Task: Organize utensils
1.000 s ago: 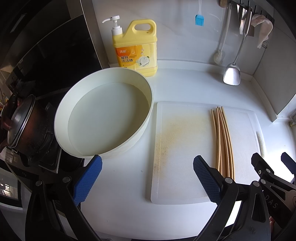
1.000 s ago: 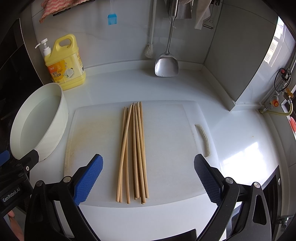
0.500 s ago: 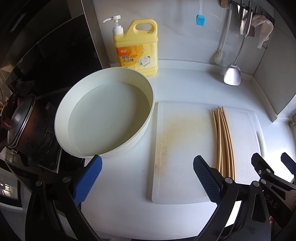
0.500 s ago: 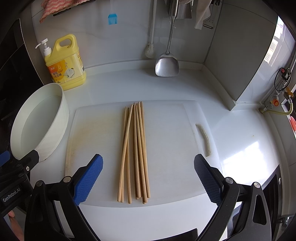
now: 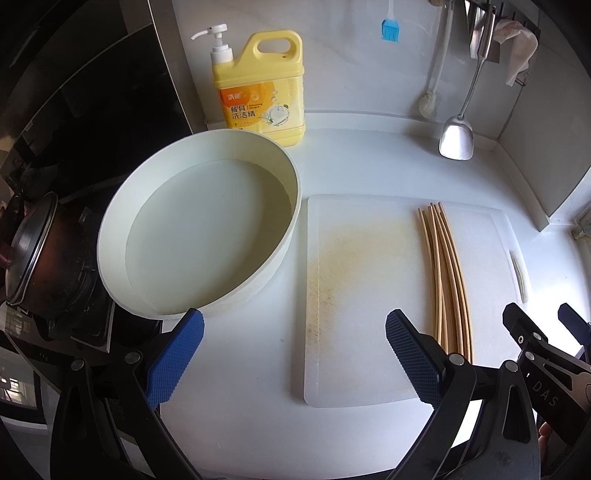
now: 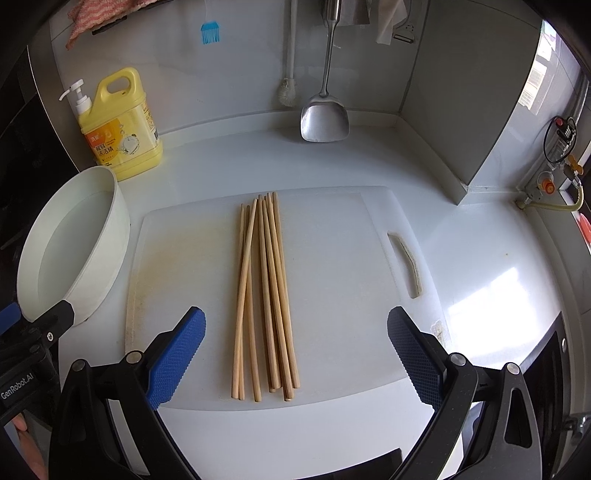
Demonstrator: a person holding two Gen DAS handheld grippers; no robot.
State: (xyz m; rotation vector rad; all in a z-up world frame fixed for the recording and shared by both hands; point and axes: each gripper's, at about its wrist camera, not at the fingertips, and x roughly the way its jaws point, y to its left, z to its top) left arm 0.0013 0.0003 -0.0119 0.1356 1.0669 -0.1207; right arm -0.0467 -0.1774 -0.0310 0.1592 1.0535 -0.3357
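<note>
while both tools hang above the white counter point(image 6: 480, 258), the right gripper point(image 6: 295, 354) is spread wide with nothing between its blue pads point(image 6: 177, 354), and the bundle of wooden chopsticks point(image 6: 264, 295) lies on the cutting board point(image 6: 351, 295) straight ahead of the gap, near ends close to the board's front edge. one stick on the left side of the bundle crosses its neighbours at a slant. the left gripper point(image 5: 293, 358) is also released and empty, hovering over the board's stained left part point(image 5: 347, 266), with the chopsticks point(image 5: 447, 280) off to its right. just left of the board sits a round white basin point(image 5: 199, 236) holding water. behind the basin stands a yellow soap jug point(image 5: 262, 88) with a pump, against the back wall. a metal spatula point(image 6: 325, 114) and a white brush point(image 6: 288, 88) hang from the wall rail further right, and a small blue brush point(image 6: 210, 33) hangs higher up. a dark pot point(image 5: 33, 258) sits on the stove at far left.
</note>
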